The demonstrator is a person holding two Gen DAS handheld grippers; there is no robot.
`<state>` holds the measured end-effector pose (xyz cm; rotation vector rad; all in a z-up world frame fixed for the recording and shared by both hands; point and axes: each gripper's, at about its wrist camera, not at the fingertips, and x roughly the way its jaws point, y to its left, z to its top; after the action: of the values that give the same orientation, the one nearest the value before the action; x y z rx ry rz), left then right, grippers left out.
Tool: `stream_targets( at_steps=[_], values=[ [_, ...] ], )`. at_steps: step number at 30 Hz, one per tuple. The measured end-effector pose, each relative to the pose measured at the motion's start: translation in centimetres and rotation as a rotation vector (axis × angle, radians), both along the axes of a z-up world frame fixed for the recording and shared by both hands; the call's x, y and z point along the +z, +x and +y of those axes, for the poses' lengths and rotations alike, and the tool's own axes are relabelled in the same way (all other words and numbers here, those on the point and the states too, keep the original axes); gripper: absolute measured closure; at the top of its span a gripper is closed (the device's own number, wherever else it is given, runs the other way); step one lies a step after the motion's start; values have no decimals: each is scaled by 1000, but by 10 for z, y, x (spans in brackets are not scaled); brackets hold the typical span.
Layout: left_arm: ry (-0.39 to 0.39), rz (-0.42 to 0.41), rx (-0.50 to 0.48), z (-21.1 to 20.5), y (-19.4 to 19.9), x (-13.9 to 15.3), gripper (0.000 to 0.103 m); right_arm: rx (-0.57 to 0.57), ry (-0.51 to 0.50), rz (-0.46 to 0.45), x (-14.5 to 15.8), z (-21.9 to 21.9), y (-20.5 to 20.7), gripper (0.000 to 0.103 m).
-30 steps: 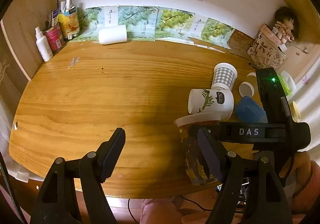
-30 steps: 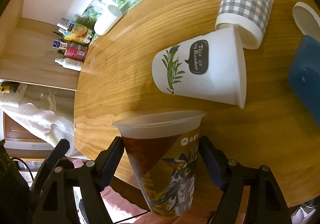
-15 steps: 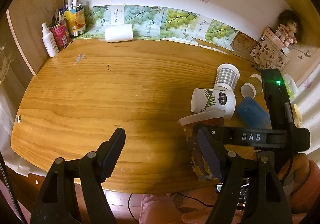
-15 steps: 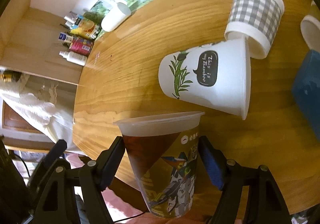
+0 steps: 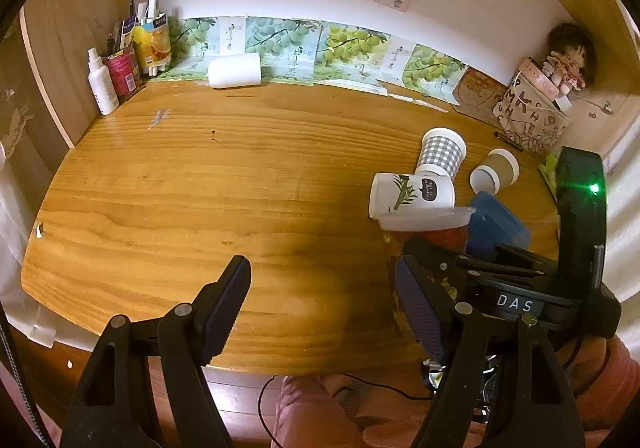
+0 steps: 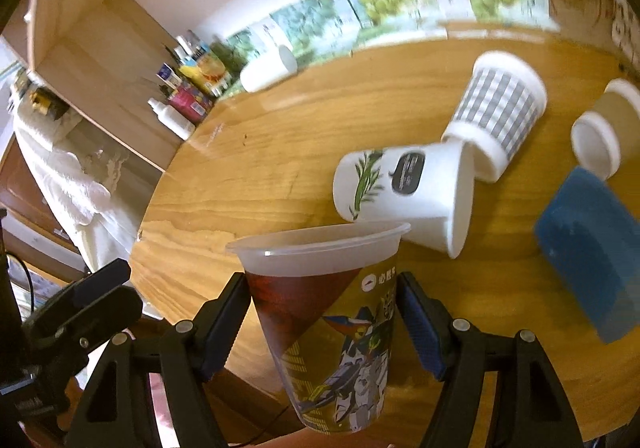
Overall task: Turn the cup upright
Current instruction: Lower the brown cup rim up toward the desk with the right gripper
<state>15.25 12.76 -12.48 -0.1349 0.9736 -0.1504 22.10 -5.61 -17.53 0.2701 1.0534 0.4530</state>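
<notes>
My left gripper (image 5: 322,308) was black plastic with silver screws and dark blue ribbed pads (image 5: 420,312). My right gripper (image 6: 322,320) matched, marked "DAS", with a green light.

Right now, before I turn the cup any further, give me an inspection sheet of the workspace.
Surface: wooden table, bare grain across its left and middle.
Job's things: printed plastic cup, held off the table with its rim toward the camera's far side.
Clutter: bamboo-print cup, checked cup, tan cup and white cup, all on their sides; blue container; bottles in the back left corner.
Grippers: right gripper, jaws closed on the printed cup's sides; left gripper, jaws apart, holding nothing.
Cables: thin black cable below the table's near edge.
Surroundings: fruit-print sheets along the wall; doll back right.
</notes>
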Motion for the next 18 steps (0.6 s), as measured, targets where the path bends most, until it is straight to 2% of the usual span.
stream_targets(
  at_steps=[7,18],
  values=[
    [8,-12,3,-4,-12,4,25,-27,-45,-203,12,-10,-21,28],
    [33,-25,46,1,-33,6,25,-54,-106,-460,18,-5,-39,28]
  ],
)
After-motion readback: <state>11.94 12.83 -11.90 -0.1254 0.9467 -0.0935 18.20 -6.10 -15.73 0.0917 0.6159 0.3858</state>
